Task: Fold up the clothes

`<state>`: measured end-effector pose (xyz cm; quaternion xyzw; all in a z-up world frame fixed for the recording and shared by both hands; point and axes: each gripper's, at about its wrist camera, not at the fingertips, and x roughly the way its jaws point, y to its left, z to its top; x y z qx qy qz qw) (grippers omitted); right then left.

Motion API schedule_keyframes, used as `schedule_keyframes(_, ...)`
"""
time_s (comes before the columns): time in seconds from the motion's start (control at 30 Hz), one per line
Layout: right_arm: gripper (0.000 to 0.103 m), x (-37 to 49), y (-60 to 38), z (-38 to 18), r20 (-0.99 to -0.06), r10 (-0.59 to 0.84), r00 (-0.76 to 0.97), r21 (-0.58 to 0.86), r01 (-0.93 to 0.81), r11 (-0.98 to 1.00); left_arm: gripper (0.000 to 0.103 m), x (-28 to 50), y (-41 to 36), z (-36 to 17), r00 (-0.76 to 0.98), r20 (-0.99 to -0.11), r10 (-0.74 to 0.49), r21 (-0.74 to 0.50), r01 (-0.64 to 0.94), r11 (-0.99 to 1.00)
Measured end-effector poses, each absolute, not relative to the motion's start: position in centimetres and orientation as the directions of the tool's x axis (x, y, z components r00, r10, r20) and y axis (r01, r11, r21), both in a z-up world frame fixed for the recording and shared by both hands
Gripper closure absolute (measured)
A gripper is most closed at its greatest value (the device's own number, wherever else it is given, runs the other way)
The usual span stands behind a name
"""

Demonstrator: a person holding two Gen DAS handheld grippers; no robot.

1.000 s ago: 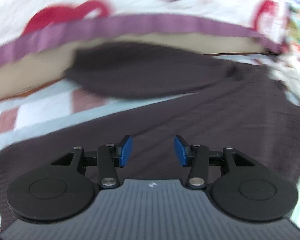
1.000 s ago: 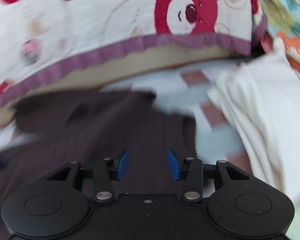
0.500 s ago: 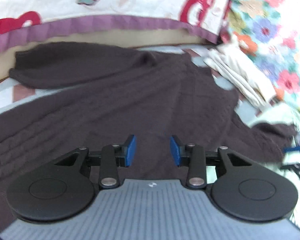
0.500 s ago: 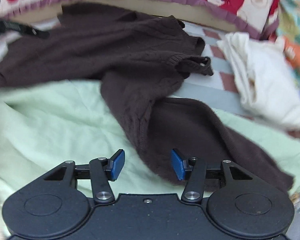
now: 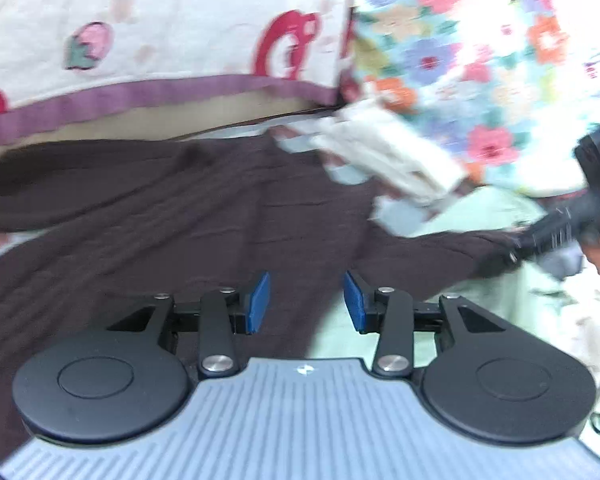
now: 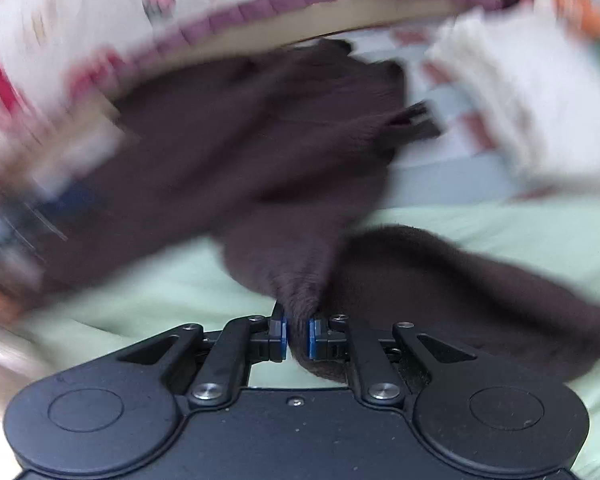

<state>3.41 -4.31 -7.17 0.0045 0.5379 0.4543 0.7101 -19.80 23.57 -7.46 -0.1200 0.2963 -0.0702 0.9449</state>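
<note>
While its blue pads pinch a gathered ridge of dark knit between them, the right gripper is clenched on the brown sweater, and the cloth rises from the jaws in a taut peak. Ahead of that grip the sweater spreads away in a broad, blurred mass; to the right of the jaws a long dark stretch, probably a sleeve, trails off over the pale green sheet that lies beneath it. Farther ahead and to the right sits a cream folded garment, and beyond everything runs the cartoon-print quilt with its purple border.

The left gripper is released, jaws standing well apart with nothing between them, hanging just over the sweater's near edge where brown knit meets green sheet. From there the sweater's body stretches ahead and to the left, mostly flat with shallow wrinkles. To its right the dark strip runs out toward the other gripper's black body, seen at the frame's edge. Ahead and right lies the cream garment, backed by a floral cloth.

Judging by this, the fold has barely begun: the sweater is roughly spread, one part is in hand, and no neat fold is visible. Sleeves and body remain to be folded.
</note>
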Motion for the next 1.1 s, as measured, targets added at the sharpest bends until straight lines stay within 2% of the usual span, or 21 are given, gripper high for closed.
schedule_keyframes(0.1, 0.091, 3.9, -4.3, -5.7, -0.593, 0.795, -0.123, 0.72, -0.522, 0.457, 0.062, -20.2, 21.7, -6.1, 0.834, -0.492, -0.25, -0.222, 0.158, 0.962)
schedule_keyframes(0.17, 0.091, 4.1, -3.5, -6.4, -0.504, 0.842, -0.195, 0.817, -0.423, 0.391, 0.06, -20.7, 20.5, -5.3, 0.845, -0.466, -0.263, -0.166, 0.209, 0.964)
schedule_keyframes(0.33, 0.091, 3.0, -2.0, -10.2, -0.441, 0.868, -0.228, 0.892, -0.218, 0.396, 0.059, -22.4, 20.1, -3.5, 0.842, -0.407, -0.355, -0.188, 0.304, 0.934)
schedule_keyframes(0.4, 0.091, 2.7, -1.9, -11.0, -0.413, 0.887, -0.205, 0.909, -0.148, 0.389, 0.053, -23.1, 20.0, -2.7, 0.832, -0.386, -0.398, -0.22, 0.336, 0.916)
schedule_keyframes(0.47, 0.091, 2.4, -1.7, -11.1, -0.381, 0.905, -0.189, 0.924, -0.1, 0.368, 0.045, -22.8, 19.5, -2.3, 0.826, -0.411, -0.386, -0.198, 0.333, 0.922)
schedule_keyframes(0.53, 0.09, 2.1, -1.1, -10.3, -0.344, 0.919, -0.191, 0.939, -0.088, 0.333, 0.043, -22.3, 18.9, -2.1, 0.817, -0.448, -0.363, -0.177, 0.317, 0.932)
schedule_keyframes(0.63, 0.09, 1.7, 0.0, -8.0, -0.203, 0.948, -0.245, 0.976, -0.132, 0.175, 0.034, -20.8, 19.2, -2.5, 0.793, -0.517, -0.321, -0.251, 0.218, 0.943)
schedule_keyframes(0.7, 0.09, 1.8, 0.5, -7.2, -0.113, 0.952, -0.284, 0.988, -0.134, 0.078, 0.033, -20.1, 19.3, -2.8, 0.776, -0.539, -0.326, -0.281, 0.199, 0.939)
schedule_keyframes(0.83, 0.09, 2.1, 0.6, -9.2, -0.074, 0.957, -0.281, 0.996, -0.063, 0.059, 0.033, -19.7, 18.4, -2.9, 0.787, -0.558, -0.265, -0.185, 0.194, 0.964)
schedule_keyframes(0.9, 0.089, 1.9, 0.4, -10.9, -0.083, 0.961, -0.265, 0.997, -0.021, 0.08, 0.043, -19.1, 18.4, -3.8, 0.765, -0.6, -0.232, -0.171, 0.16, 0.972)
schedule_keyframes(0.93, 0.087, 1.9, 0.2, -11.7, -0.097, 0.961, -0.257, 0.995, -0.007, 0.098, 0.071, -18.8, 18.4, -4.3, 0.752, -0.623, -0.215, -0.165, 0.143, 0.976)
schedule_keyframes(0.97, 0.085, 1.9, 0.0, -12.2, -0.123, 0.961, -0.246, 0.992, -0.008, 0.125, 0.089, -18.5, 18.4, -4.8, 0.738, -0.645, -0.198, -0.157, 0.125, 0.98)
schedule_keyframes(1.0, 0.084, 1.9, -0.4, -12.6, -0.159, 0.959, -0.233, 0.987, -0.018, 0.159, 0.089, -18.3, 18.4, -5.2, 0.727, -0.669, -0.155, -0.117, 0.103, 0.988)
schedule_keyframes(1.07, 0.07, 2.3, -1.1, -13.3, -0.22, 0.957, -0.191, 0.975, -0.032, 0.218, 0.089, -18.1, 19.0, -5.8, 0.711, -0.701, -0.057, -0.04, 0.041, 0.998)
schedule_keyframes(1.1, 0.065, 2.7, -1.7, -13.7, -0.249, 0.955, -0.161, 0.968, -0.031, 0.248, 0.089, -18.1, 19.7, -5.9, 0.705, -0.708, -0.042, -0.044, 0.015, 0.999)
